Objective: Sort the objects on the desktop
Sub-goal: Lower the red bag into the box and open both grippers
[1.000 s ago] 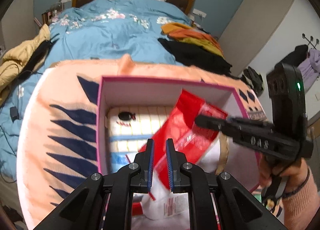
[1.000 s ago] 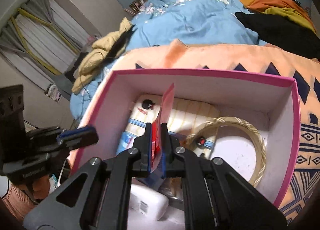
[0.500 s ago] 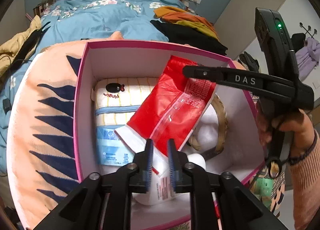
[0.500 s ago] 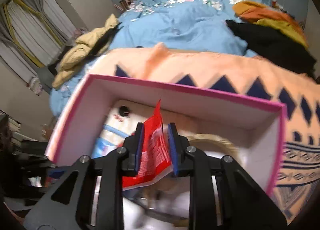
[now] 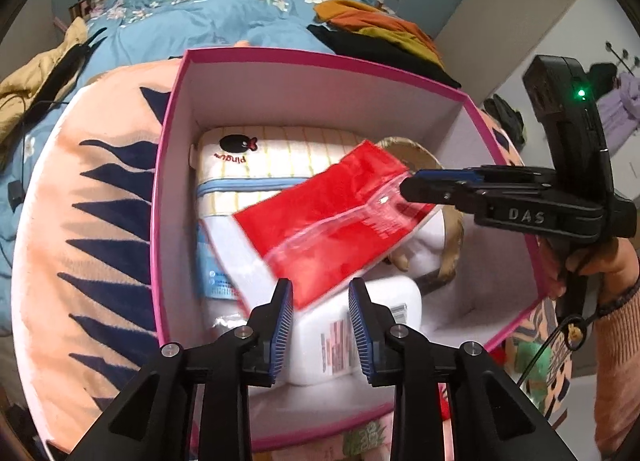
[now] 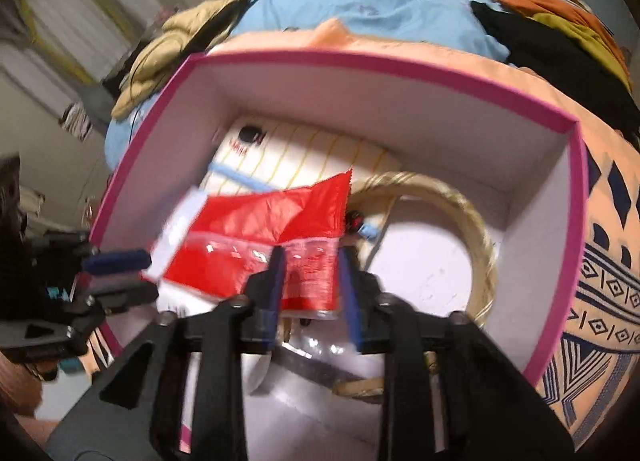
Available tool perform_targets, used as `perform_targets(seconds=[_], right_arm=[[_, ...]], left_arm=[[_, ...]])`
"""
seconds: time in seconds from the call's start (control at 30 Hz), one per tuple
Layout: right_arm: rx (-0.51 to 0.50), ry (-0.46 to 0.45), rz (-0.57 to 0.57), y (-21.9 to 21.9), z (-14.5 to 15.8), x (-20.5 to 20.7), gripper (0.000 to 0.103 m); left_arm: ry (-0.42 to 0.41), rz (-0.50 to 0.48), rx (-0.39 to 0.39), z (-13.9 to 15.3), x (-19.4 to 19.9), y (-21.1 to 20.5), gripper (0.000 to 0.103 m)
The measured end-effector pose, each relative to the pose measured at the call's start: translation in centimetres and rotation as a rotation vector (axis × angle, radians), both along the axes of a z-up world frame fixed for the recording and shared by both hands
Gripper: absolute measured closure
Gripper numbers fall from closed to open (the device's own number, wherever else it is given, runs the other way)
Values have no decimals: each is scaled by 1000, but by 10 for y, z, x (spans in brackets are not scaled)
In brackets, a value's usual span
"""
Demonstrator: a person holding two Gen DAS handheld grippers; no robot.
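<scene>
A red plastic packet (image 5: 332,221) (image 6: 256,233) lies slanted inside the pink-rimmed box (image 5: 160,197) (image 6: 400,65). It rests on a striped Pingu pouch (image 5: 280,157) (image 6: 300,149) and a white bottle (image 5: 352,337). My left gripper (image 5: 320,301) is open at the box's near side, with the packet's lower corner in its gap. My right gripper (image 6: 312,277) (image 5: 412,189) is open too, its fingers standing either side of the packet's clear end without pinching it. A woven ring (image 6: 480,229) lies at the right of the box.
The box sits on an orange blanket with navy triangles (image 5: 80,201). Behind it is a bed with a blue floral quilt (image 5: 208,9) and a pile of clothes (image 5: 380,25). A person's hand (image 5: 592,265) holds the right gripper beside the box's right wall.
The right gripper went from shut on the upright packet to open, and the packet dropped flat into the box. The left gripper's fingers spread wider.
</scene>
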State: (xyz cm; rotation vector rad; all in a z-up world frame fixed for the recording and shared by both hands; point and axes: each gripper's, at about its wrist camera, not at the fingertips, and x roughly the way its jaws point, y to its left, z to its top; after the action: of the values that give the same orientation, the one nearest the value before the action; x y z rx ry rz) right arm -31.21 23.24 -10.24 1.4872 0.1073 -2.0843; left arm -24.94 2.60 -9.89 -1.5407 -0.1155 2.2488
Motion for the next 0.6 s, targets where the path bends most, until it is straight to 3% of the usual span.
perform_targets(seconds=[0.23,0.4,0.47,0.6], right_arm=[[32,-10,130,-29,-7,23,89],[71,-3,129,-29,-10,34,79],[67,-3,115,-23,-8,38,78],[2,34,68,-5,13,53,61]], left_arm=[[-5,-5,-1,-5,0,4,70],[4,11,0,-2,4,3,69],[26,18,-15,2,9,3,60],[97,44,-30,16,24,5,46]])
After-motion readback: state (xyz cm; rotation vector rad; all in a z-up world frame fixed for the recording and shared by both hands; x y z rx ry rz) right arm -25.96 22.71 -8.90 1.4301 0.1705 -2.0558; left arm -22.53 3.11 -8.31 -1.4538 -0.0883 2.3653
